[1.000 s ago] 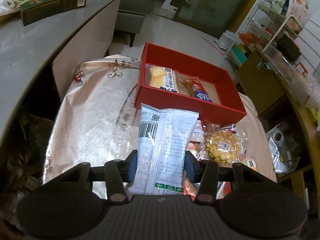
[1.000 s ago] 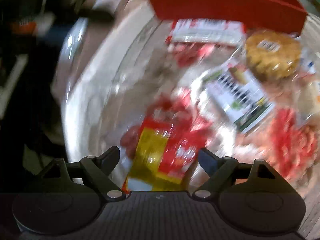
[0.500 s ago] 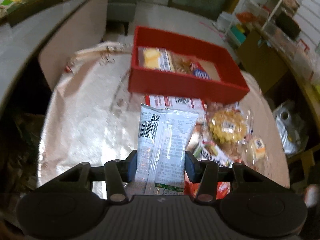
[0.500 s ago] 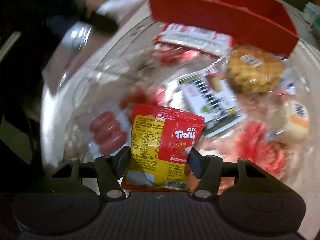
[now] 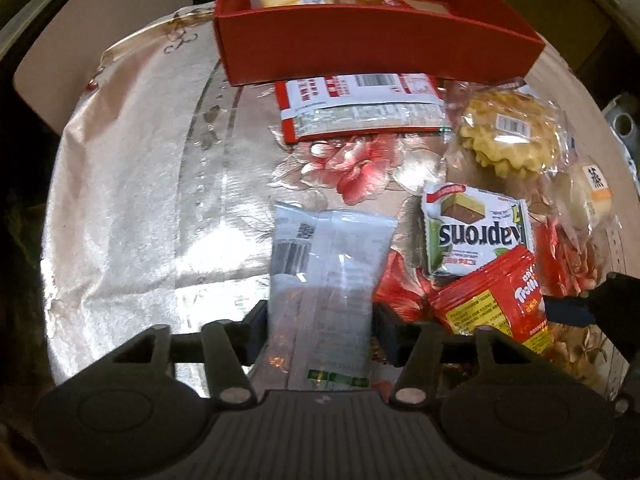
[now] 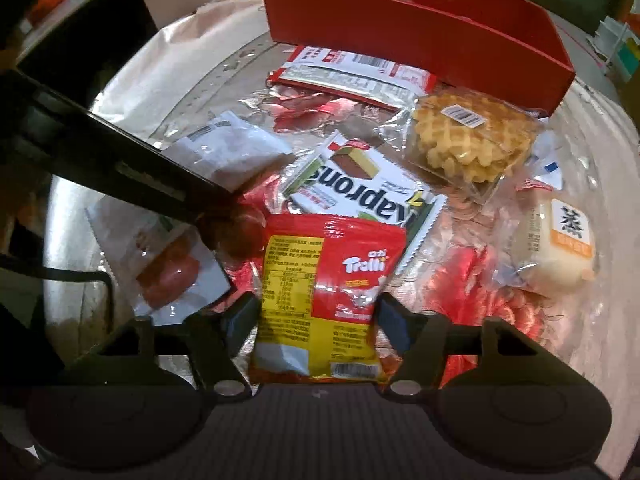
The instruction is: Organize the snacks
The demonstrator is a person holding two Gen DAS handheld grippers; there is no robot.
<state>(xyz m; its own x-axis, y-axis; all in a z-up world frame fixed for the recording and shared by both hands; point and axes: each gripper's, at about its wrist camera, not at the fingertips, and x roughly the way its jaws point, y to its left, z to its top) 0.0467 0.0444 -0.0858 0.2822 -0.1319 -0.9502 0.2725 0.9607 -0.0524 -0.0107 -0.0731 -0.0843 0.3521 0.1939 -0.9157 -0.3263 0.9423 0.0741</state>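
The snacks were being sorted, and this was the picking-up part. A few snacks already lay inside the red box. Most of the others were spread over the desk in front of the red box.

The left tongs had a pale white packet between its two sides. Its sides had just been opening, and a thin gap showed on the right, so the grip looked let go or very loose. The pale white packet seemed to lie on the desk, well in front of the red box.

The right tongs had the red and yellow gummy bag between its sides. These had just been opening too, and the sides stood a little off the bag's edges, so it did not look squeezed. The gummy bag sat farther from the red box than the green wafer pack and partly over it.

Next, I think each tongs should close firmly on its snack, lift it, and carry it over the red box's front wall.
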